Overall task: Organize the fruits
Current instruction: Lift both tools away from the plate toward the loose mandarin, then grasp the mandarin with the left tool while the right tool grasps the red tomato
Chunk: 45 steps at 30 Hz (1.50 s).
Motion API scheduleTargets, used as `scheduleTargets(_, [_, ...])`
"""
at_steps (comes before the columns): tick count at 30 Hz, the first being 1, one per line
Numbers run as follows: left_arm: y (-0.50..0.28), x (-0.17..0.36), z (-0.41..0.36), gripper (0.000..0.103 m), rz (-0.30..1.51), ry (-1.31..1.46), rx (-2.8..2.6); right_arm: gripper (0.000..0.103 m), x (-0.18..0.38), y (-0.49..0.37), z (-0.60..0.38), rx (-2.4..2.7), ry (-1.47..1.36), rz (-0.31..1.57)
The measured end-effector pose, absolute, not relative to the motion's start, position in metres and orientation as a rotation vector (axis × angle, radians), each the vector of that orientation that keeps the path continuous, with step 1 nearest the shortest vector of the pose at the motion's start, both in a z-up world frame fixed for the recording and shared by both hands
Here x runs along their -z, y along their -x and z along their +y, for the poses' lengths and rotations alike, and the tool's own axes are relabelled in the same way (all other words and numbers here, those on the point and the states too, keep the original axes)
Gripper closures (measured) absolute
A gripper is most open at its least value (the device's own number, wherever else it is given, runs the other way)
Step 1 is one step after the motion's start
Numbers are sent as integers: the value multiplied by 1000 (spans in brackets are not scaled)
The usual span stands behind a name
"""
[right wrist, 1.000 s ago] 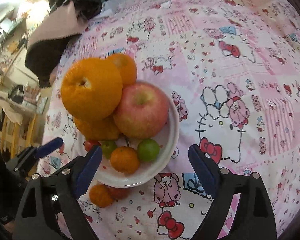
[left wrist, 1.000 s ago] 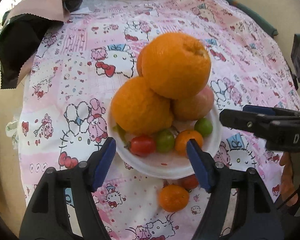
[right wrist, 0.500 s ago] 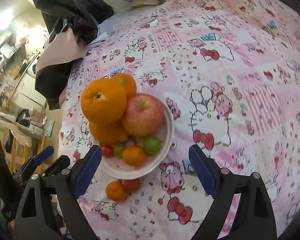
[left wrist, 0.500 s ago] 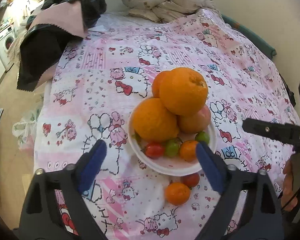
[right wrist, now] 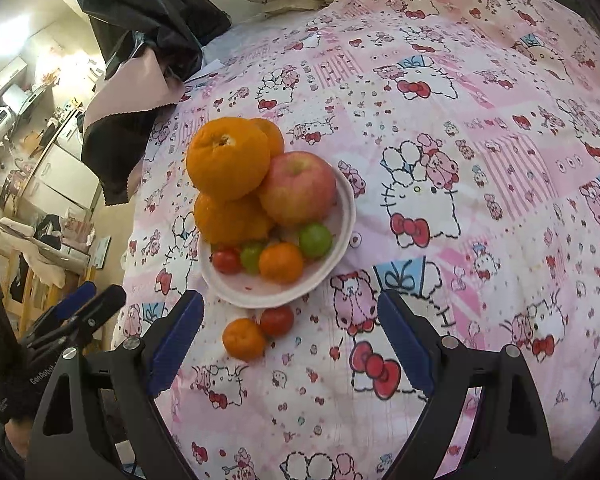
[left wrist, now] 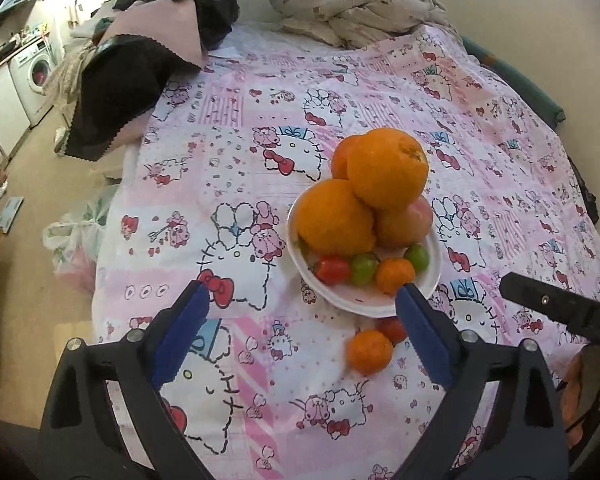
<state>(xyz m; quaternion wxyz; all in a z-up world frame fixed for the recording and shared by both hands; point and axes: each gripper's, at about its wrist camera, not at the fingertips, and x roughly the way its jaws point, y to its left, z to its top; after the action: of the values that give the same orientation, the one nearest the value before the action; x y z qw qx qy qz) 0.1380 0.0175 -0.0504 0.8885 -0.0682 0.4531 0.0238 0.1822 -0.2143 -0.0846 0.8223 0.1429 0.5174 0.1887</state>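
Small round orange mandarin [right wrist: 243, 339] lies loose on the bedspread, centred just beyond the spread, empty right tongs [right wrist: 290, 338], near the white bowl [right wrist: 346, 216].

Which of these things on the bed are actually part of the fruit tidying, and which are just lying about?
Part of the job:
white bowl
oranges
apple
small orange on the sheet
red tomato beside it

Lying about:
black and pink cloth
crumpled blanket

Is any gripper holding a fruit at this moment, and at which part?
Nothing is held. The left gripper and right gripper are open, with only the cloth between their fingers.
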Motion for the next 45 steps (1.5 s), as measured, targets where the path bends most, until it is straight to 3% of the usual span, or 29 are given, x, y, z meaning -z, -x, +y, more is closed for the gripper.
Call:
scheduleTargets(18, [-140, 80, 6, 11, 1076, 177, -38, 12, 106, -159, -230, -266, -327, 1134])
scheduleTargets(30, [-154, 120, 15, 11, 1248, 384, -38, 12, 116, -166, -239, -247, -368, 1173])
scheduleTargets(35, [-156, 133, 11, 25, 1299, 413, -25, 12, 125, -171, -237, -253, -385, 1213])
scheduleTargets(42, [-166, 155, -17, 25, 1378, 414, 54, 12, 128, -173, -236, -260, -390, 1228])
scheduleTargets(45, [-170, 168, -35, 30, 1405, 318, 62, 12, 129, -173, -239, -250, -399, 1229])
